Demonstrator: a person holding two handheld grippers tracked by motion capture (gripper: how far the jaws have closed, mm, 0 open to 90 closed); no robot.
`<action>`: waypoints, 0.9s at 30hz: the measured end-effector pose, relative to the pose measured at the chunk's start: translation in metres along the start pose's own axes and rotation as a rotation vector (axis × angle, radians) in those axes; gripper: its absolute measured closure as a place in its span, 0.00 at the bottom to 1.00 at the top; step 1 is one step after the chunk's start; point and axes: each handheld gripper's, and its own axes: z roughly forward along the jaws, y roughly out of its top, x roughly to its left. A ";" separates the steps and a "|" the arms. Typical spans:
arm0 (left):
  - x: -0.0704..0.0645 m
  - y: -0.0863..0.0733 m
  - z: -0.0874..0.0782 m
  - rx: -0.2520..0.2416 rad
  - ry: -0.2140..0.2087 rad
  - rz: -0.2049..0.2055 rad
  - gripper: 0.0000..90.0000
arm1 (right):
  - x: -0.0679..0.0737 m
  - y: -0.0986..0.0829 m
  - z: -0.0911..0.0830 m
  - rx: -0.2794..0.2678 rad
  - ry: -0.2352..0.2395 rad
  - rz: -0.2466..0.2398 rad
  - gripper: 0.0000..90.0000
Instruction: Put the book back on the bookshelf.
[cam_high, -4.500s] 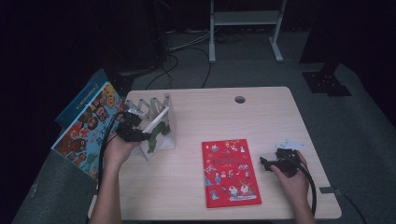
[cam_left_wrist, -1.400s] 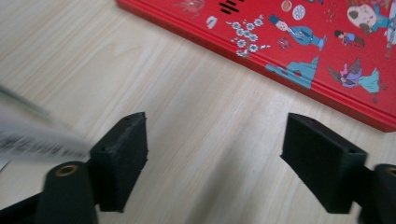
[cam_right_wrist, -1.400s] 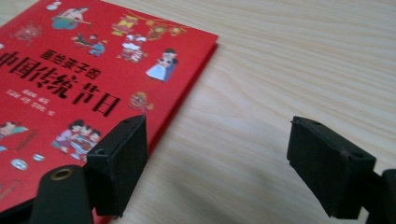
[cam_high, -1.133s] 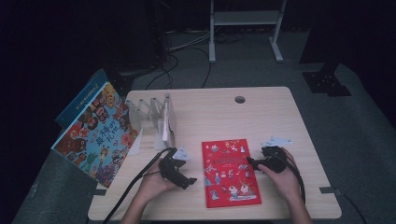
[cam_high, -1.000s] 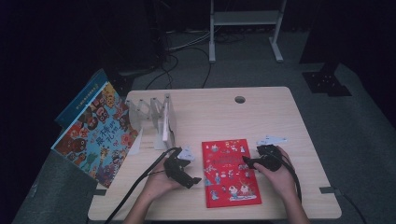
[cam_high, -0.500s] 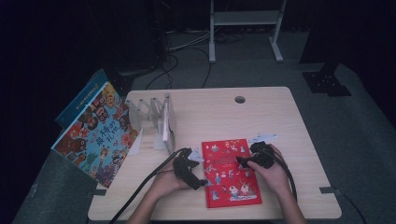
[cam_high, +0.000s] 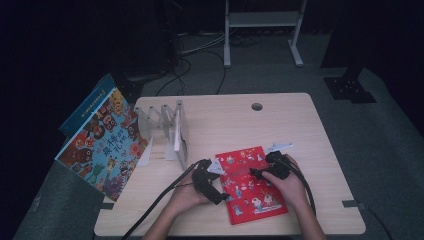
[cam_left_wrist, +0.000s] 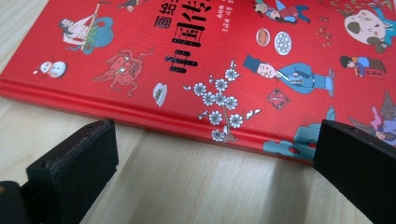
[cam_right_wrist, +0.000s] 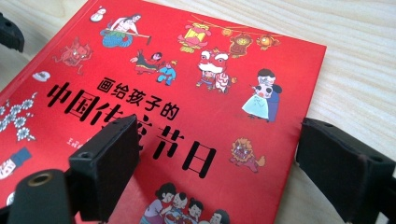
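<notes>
Left gripper (cam_left_wrist: 219, 172): jaws standing wide apart, nothing between them but bare table; the spine edge of the red book (cam_left_wrist: 224, 60) is lying just ahead of the two pads, running across the gap, not touching either that I can tell. Right gripper (cam_right_wrist: 215, 158): jaws also spread wide, hovering over the cover; the book is passing under and between them, its far side edge sitting just inside the right-hand jaw, the left-hand jaw over the black title characters. In the high view the left gripper (cam_high: 212, 182) is sitting at the book's left edge and the right gripper (cam_high: 267, 170) over its upper right part, book (cam_high: 252, 197) lying flat on the table (cam_high: 300, 125) between the two hands. Farther out, beyond the left gripper, a white folding rack (cam_high: 172, 132) is standing, and a colourful picture book (cam_high: 102, 145) is leaning off the table's left edge.
</notes>
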 end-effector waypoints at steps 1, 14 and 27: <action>0.000 0.000 0.000 0.000 0.000 0.000 0.00 | 0.000 0.000 0.001 -0.002 0.001 0.000 0.13; 0.012 -0.003 -0.020 -0.017 0.076 -0.030 0.00 | 0.011 0.012 0.017 -0.003 0.076 -0.047 0.13; 0.031 0.000 -0.018 -0.028 0.144 -0.116 0.00 | 0.032 0.025 0.027 0.016 0.130 -0.127 0.20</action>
